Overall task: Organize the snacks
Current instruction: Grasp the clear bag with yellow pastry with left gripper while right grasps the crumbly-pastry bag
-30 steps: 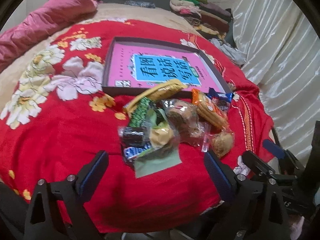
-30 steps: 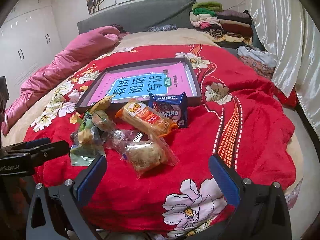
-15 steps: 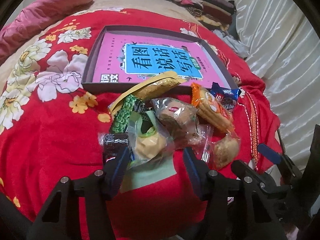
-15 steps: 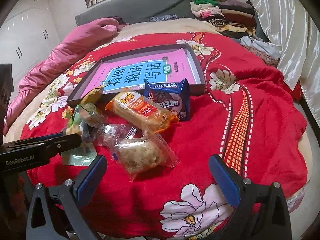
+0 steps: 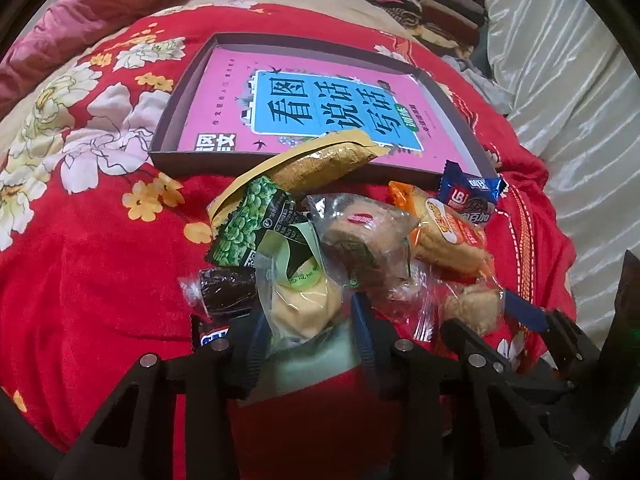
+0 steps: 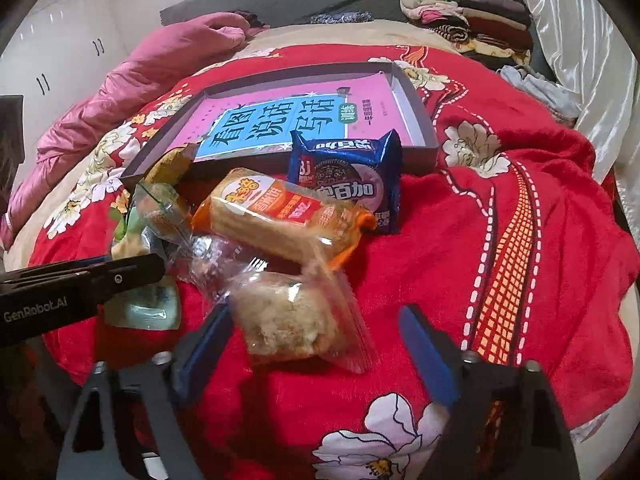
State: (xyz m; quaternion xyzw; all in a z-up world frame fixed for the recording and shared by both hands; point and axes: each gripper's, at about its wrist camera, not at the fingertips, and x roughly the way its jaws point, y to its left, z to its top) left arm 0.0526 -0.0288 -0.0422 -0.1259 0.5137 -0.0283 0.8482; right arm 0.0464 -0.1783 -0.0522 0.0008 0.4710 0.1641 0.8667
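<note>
A pile of wrapped snacks lies on the red flowered blanket (image 5: 100, 280), in front of a shallow dark box (image 5: 180, 156) that holds a pink book. My left gripper (image 5: 306, 312) points down at the pile. Its jaws are closing around a pale yellow pastry bag (image 5: 300, 304), and the pads stand at the bag's sides. My right gripper (image 6: 314, 316) is open and closing, with a clear bag of crumbly cake (image 6: 288, 320) between its fingers; the right pad is still apart from it. Behind lie an orange packet (image 6: 280, 216) and a blue cookie packet (image 6: 348, 176).
A green pea packet (image 5: 248, 220), a golden packet (image 5: 320, 164), a brown cake (image 5: 364, 240) and a dark brownie (image 5: 228, 288) crowd the pile. A pink quilt (image 6: 160, 64) lies at the back left, folded clothes (image 6: 460, 20) at the back right, and a white curtain (image 6: 580, 60) hangs on the right.
Both grippers have come down and closer to the pile. The left jaws have narrowed a lot around the yellow pastry bag. The right jaws have begun to narrow around the crumbly cake bag.
</note>
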